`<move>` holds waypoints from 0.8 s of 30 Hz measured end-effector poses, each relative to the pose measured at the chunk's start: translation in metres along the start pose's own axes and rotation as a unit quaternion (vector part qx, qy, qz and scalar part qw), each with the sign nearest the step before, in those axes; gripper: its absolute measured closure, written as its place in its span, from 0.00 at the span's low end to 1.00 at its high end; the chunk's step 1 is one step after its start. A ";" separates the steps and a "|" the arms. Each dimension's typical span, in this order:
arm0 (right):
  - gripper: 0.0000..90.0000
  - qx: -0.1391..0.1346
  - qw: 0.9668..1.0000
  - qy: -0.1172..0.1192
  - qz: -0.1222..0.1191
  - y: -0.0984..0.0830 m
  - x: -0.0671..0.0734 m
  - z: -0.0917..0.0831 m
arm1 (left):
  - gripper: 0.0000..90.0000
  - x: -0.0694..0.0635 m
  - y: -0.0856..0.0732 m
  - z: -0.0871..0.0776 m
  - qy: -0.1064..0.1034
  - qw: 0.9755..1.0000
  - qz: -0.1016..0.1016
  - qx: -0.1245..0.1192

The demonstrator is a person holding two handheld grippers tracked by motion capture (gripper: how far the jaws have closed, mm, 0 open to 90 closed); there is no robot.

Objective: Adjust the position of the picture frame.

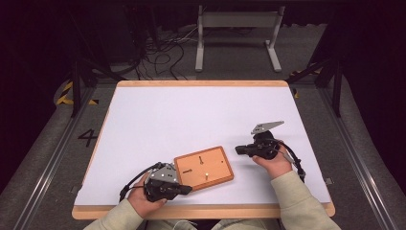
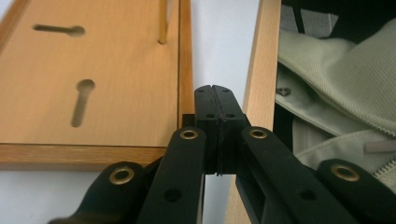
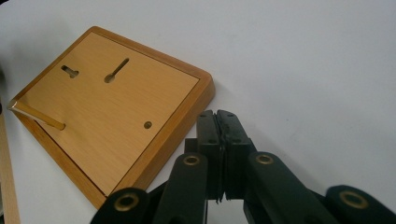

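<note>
A square wooden board with two keyhole slots and an upright thin peg lies flat on the white table near its front edge. My left gripper lies at the board's near left corner, shut with nothing between its jaws. In the left gripper view the closed tips sit just beside the board's edge. My right gripper is right of the board, pointing at it, shut and empty. The right gripper view has its tips close to the board's corner, and the peg stands at the far side.
The white table top has a wooden rim along the front. A person's light sleeves come in from the bottom. A white metal frame and loose cables lie on the floor beyond the table.
</note>
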State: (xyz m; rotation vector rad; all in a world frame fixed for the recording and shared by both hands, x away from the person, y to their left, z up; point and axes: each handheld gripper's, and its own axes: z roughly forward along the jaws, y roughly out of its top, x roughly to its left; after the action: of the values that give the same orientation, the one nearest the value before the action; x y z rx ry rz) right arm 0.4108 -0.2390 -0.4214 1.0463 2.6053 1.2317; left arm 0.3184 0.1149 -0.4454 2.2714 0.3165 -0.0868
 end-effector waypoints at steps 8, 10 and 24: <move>0.98 0.001 1.000 0.001 0.000 0.000 0.000 0.000 | 1.00 -0.001 -0.002 0.010 0.009 0.999 0.018 0.043; 0.98 0.000 1.000 0.001 -0.001 0.000 0.000 0.000 | 1.00 0.001 -0.003 0.010 0.003 0.999 0.009 0.046; 0.98 -0.004 1.000 -0.001 0.001 -0.001 0.001 -0.004 | 1.00 0.020 -0.009 0.003 0.055 0.998 -0.024 0.023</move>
State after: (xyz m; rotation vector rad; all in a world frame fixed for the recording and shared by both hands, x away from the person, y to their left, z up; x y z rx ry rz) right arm 0.4086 -0.2414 -0.4194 1.0479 2.5961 1.2409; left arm 0.3356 0.1221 -0.4572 2.3191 0.4313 0.0067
